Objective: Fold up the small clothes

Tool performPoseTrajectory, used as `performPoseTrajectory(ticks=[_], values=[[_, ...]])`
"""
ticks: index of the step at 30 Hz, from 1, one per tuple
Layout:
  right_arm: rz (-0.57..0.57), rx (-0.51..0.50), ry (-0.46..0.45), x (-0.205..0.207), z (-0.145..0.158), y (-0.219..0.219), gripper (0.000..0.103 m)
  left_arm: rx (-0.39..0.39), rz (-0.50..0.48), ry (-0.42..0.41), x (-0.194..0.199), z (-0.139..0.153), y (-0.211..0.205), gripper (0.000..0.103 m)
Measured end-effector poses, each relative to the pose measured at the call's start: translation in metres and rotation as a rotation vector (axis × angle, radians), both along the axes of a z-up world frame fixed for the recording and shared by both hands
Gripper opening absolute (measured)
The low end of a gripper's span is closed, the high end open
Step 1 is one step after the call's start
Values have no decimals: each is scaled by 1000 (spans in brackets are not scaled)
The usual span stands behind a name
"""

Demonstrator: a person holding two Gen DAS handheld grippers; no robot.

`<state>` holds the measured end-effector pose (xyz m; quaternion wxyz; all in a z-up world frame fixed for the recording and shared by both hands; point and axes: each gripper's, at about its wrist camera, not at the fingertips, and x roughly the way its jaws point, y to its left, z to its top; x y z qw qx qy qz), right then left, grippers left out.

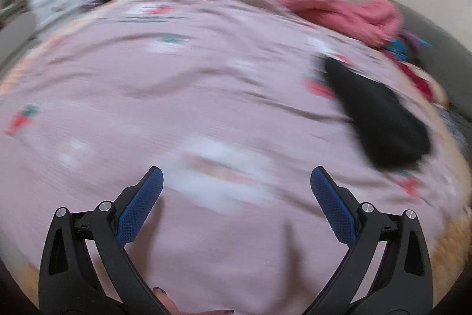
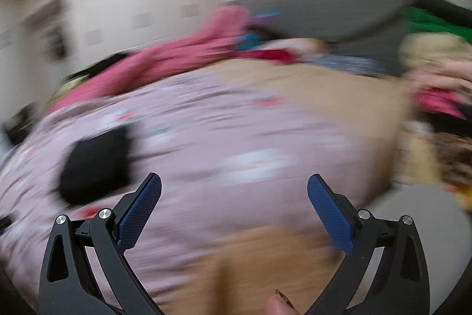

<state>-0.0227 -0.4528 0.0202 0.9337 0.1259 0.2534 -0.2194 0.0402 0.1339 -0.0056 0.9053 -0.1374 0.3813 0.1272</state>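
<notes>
A small black garment (image 1: 380, 114) lies folded on the pink printed cloth (image 1: 177, 96) that covers the table; in the left wrist view it sits right of centre, ahead of my left gripper (image 1: 236, 177). That gripper is open, with nothing between its blue pads, low over the pink cloth. In the right wrist view the black garment (image 2: 97, 164) lies to the left, just beyond the left finger of my right gripper (image 2: 234, 182), which is open and holds nothing. Both views are blurred by motion.
A pile of clothes runs along the far side: a pink garment (image 1: 339, 8), blue and red pieces (image 1: 410, 61), more clothes at the right (image 2: 436, 84) with something green (image 2: 427, 19). Bare wood of the table (image 2: 339, 90) shows beyond the cloth. A grey sofa back (image 2: 339, 11) stands behind.
</notes>
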Motion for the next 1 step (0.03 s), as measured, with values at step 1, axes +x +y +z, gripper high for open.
performPoseTrajectory(ticks=[1], values=[[-102,-7,35,-4,-6,-28,99,25,61,14,2,0,32,94]])
